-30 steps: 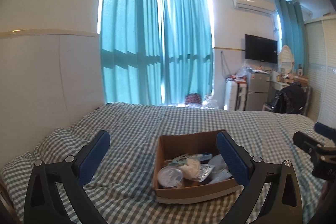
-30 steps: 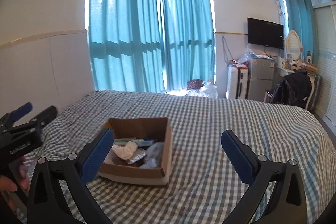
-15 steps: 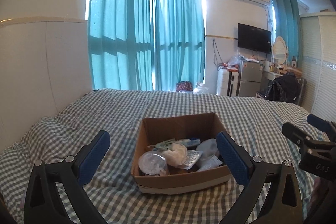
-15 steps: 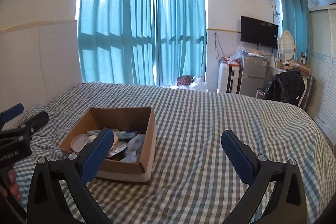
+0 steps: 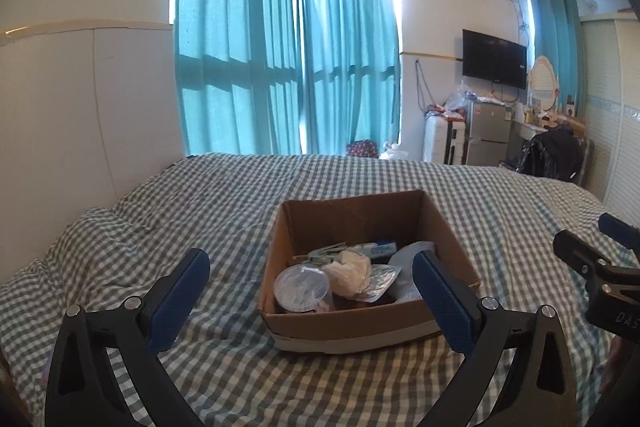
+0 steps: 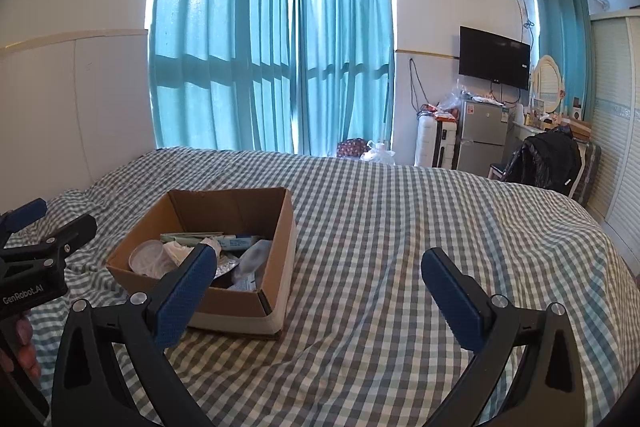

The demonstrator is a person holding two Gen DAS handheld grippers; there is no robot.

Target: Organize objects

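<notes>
An open cardboard box (image 5: 352,323) sits on a checked bedspread (image 5: 224,211). Inside lie a round lidded plastic cup (image 5: 301,287), a crumpled white wrapper (image 5: 349,267), a foil pack (image 5: 380,277) and a blue-white tube (image 5: 378,248). My left gripper (image 5: 310,287) is open and empty, just in front of the box. The box also shows in the right wrist view (image 6: 240,311), left of centre. My right gripper (image 6: 318,289) is open and empty, over bare bedspread to the right of the box. Each gripper appears at the edge of the other's view.
The bed (image 6: 400,227) fills the foreground. A white padded wall (image 5: 60,115) stands at the left. Teal curtains (image 5: 288,59) hang behind. A small fridge (image 6: 482,135), a wall TV (image 6: 494,57) and a chair with a dark jacket (image 6: 544,161) stand at the far right.
Both grippers have come closer to the box and tilted down a little, so the box looks larger and its contents show more. Both stay open.
</notes>
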